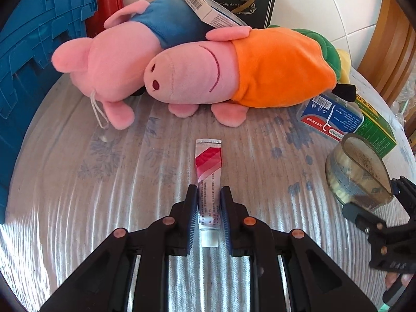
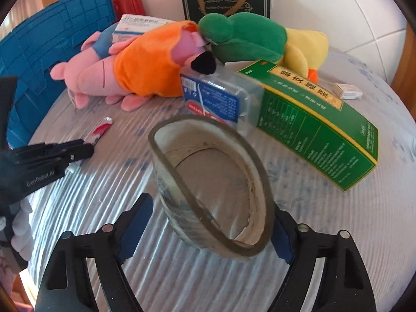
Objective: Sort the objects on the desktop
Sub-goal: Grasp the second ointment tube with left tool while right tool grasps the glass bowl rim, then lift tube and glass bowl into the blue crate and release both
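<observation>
Your left gripper [image 1: 208, 195] is clamping its nearly closed jaws on the small white tube with red and pink stripes [image 1: 208, 171], which is lying on the ribbed, plastic-covered table [image 1: 78, 195]. Your right gripper [image 2: 208, 223] is straddling the squashed roll of clear packing tape [image 2: 210, 182] standing on the table just beside the clear plastic box with the blue label [image 2: 215, 98], its jaws gaping wide, one pad touching the roll, the other apart.

A round surface [image 1: 78, 182] carries a pale blue-flowered cloth under a ribbed clear cover. At its far edge a black gift bag [image 1: 262, 2] with gold lettering stands upright against a white tiled wall [image 1: 338, 5]. A red plastic case [image 1: 109, 2] stands to its left.
</observation>
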`<state>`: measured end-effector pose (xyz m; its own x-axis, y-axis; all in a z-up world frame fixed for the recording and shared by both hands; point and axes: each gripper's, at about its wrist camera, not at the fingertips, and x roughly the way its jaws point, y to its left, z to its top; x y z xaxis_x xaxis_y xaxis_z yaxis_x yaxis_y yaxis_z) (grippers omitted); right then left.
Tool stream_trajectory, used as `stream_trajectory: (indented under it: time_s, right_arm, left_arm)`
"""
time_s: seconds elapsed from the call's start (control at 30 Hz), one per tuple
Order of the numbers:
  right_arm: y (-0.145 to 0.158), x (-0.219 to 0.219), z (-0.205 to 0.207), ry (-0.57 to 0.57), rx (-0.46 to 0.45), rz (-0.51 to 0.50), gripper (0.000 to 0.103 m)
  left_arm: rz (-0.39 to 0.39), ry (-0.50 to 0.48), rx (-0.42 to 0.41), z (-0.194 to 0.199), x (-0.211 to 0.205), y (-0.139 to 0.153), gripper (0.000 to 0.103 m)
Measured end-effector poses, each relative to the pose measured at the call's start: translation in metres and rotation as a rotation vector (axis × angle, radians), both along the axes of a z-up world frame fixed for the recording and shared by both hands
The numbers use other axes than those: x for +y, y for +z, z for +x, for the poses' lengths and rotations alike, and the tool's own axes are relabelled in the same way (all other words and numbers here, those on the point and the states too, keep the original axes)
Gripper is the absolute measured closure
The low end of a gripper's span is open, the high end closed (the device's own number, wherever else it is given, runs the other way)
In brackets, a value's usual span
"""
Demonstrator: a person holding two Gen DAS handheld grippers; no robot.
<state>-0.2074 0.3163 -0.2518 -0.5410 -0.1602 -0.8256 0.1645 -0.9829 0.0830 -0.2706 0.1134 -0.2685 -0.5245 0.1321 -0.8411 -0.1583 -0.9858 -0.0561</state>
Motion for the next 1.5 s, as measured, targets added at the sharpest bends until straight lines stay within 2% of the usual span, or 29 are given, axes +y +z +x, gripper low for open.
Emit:
stream_trajectory:
  time_s: [0.07, 0.13, 0.2, 0.23, 0.37, 0.53, 0.7, 0.73, 0.83, 0.93, 1.1, 1.3, 1.5]
  right_arm:
    - [-0.002, -0.001, 0.0, -0.007, 0.005, -0.016, 0.008]
    - [-0.004, 0.0, -0.003, -0.022, 0.005, -0.026, 0.007]
    - [-0.004, -0.001, -0.003, -0.029, 0.009, -0.024, 0.013]
    - [-0.004, -0.003, -0.003, -0.041, 0.015, -0.008, 0.026]
    - [-0.002, -0.002, -0.002, -0.059, 0.02, -0.01, 0.028]
    - [0.017, 0.0, 0.004, -0.074, 0.074, -0.031, 0.029]
    - [0.051, -0.001, 0.008, -0.075, 0.154, -0.035, 0.029]
    - [0.058, -0.003, 0.008, -0.074, 0.171, -0.037, 0.029]
    - [0.083, -0.009, 0.01, -0.072, 0.235, -0.032, 0.029]
    - [0.113, -0.018, 0.013, -0.063, 0.311, -0.033, 0.029]
    - [0.166, -0.039, 0.015, -0.022, 0.437, -0.02, 0.029]
    - [0.223, -0.09, 0.015, 0.041, 0.569, -0.016, 0.029]
    - [0.275, -0.172, 0.006, 0.13, 0.678, -0.028, 0.029]
  left_arm:
    - [-0.014, 0.003, 0.013, -0.003, 0.005, -0.002, 0.085]
    - [-0.019, 0.002, 0.022, -0.005, 0.009, -0.003, 0.085]
    - [-0.033, 0.004, 0.03, -0.004, 0.013, -0.004, 0.085]
    - [-0.036, 0.005, 0.033, -0.003, 0.014, -0.005, 0.085]
    - [-0.055, 0.009, 0.031, 0.004, 0.017, -0.004, 0.085]
    - [-0.068, 0.011, 0.101, 0.016, 0.02, 0.022, 0.085]
    - [-0.067, 0.02, 0.201, 0.026, 0.029, 0.068, 0.085]
    - [-0.066, 0.021, 0.22, 0.027, 0.006, 0.089, 0.085]
    - [-0.053, 0.032, 0.278, 0.035, -0.018, 0.129, 0.085]
    - [-0.051, 0.05, 0.332, 0.05, -0.029, 0.173, 0.085]
    - [-0.063, 0.098, 0.452, 0.058, -0.053, 0.225, 0.085]
    - [-0.081, 0.182, 0.595, 0.075, -0.105, 0.284, 0.085]
    - [-0.126, 0.273, 0.701, 0.087, -0.18, 0.337, 0.085]
